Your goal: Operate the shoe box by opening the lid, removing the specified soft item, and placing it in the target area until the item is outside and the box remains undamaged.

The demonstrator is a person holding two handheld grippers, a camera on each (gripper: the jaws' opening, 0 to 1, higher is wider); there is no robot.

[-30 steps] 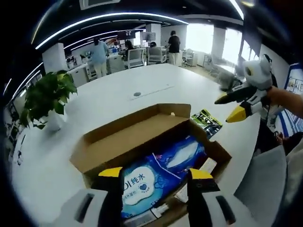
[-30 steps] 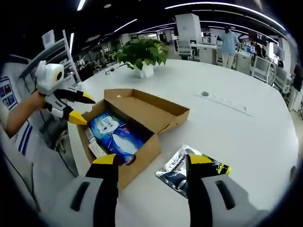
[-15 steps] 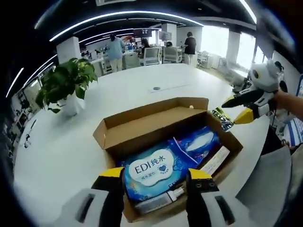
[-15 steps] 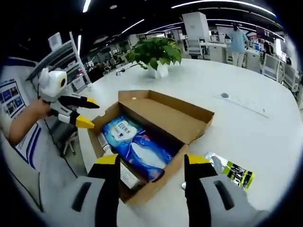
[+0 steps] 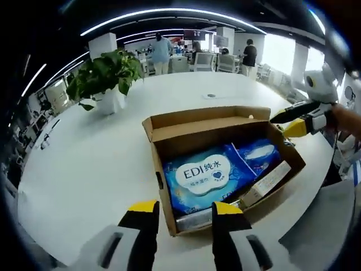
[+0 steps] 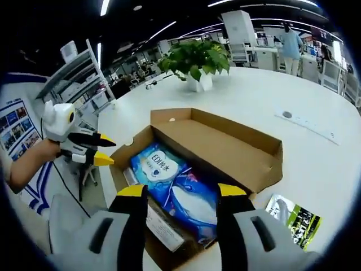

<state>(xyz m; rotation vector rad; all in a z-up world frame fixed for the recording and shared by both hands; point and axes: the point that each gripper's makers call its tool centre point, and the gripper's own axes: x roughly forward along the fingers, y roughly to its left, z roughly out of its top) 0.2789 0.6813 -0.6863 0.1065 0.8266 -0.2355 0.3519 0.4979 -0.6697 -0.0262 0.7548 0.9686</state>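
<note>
The cardboard shoe box (image 5: pixel 197 129) lies open on the white table, its lid (image 6: pixel 225 142) folded back. Inside lies a blue soft wipes pack marked EDI (image 5: pixel 204 174) (image 6: pixel 159 164), with a second blue pack (image 5: pixel 257 153) (image 6: pixel 192 199) beside it and a narrow white carton (image 5: pixel 265 182) along one wall. My left gripper (image 5: pixel 184 206) is open just short of the box's near corner, nothing between its fingers; from the other side this left gripper (image 6: pixel 102 149) hovers at the box's end. My right gripper (image 6: pixel 183 191) is open above the box's near edge, and it also appears at the far end (image 5: pixel 289 123).
A green-and-black foil packet (image 6: pixel 294 218) lies on the table beside the box. A potted plant (image 5: pixel 107 73) (image 6: pixel 197 56) stands further back. The table's edge (image 5: pixel 316 186) runs close to the box on the person's side. Desks and people fill the background.
Both cameras have shifted: the box now sits closer and more central in the right gripper view, further right in the left one. Both grippers stay open; the box contents have not moved.
</note>
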